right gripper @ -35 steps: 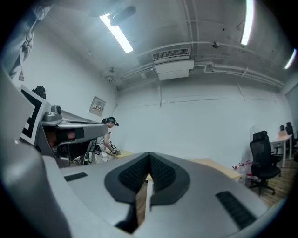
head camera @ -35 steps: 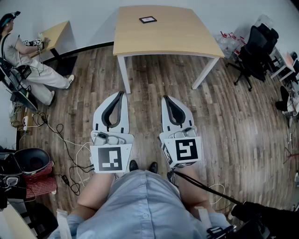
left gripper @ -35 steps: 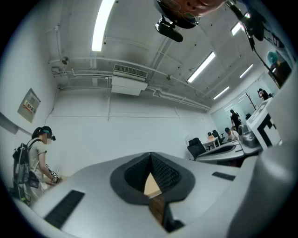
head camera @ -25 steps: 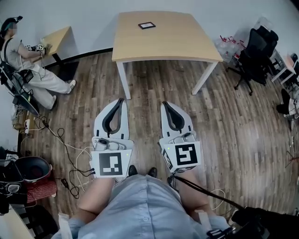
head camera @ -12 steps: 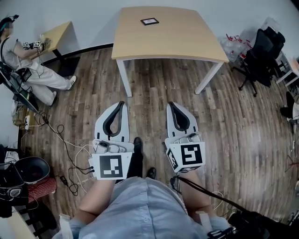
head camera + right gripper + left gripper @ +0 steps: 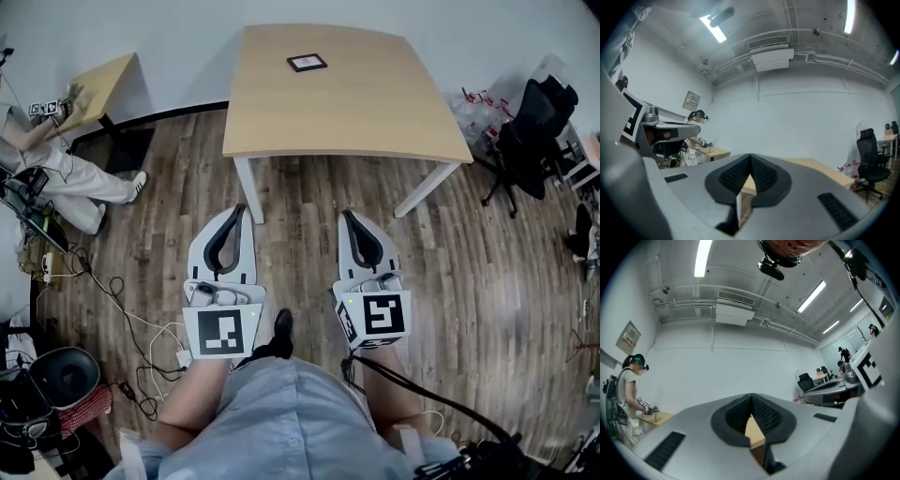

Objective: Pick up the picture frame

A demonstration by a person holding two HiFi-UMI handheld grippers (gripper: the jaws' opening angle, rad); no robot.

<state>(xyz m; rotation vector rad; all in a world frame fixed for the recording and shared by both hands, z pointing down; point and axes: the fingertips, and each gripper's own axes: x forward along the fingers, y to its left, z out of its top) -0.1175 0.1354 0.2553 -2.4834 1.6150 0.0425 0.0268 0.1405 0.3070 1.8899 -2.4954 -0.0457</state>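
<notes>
A dark plank floor [image 6: 309,211] fills most of the head view. On it stands a pale wooden table [image 6: 366,108] with white legs, pushed toward the white wall at the top of the view. Off to the right is a black office chair [image 6: 532,131]. At the left edge a seated person [image 6: 66,173] is cut off by the frame, beside a smaller wooden desk [image 6: 105,80]. Loose cables [image 6: 117,286] trail over the boards near them.

In the lower middle, the wearer's light blue shirt [image 6: 281,422] and both forearms reach forward, with one dark shoe [image 6: 281,328] between the arms. Each hand carries a grey gripper topped by a black-and-white marker cube. The left gripper [image 6: 240,208] and the right gripper [image 6: 344,214] are side by side but apart, both pointing toward the table and well short of it.

Each gripper's own view shows its ribbed black pads meeting at the tips with nothing caught between them — only the tabletop shows through the small gap lower down.

The picture frame [image 6: 307,63] is a small dark-edged rectangle lying on the far part of the tabletop, near the wall — apparently flat, though it is too small to be sure. It is well away from both grippers.
</notes>
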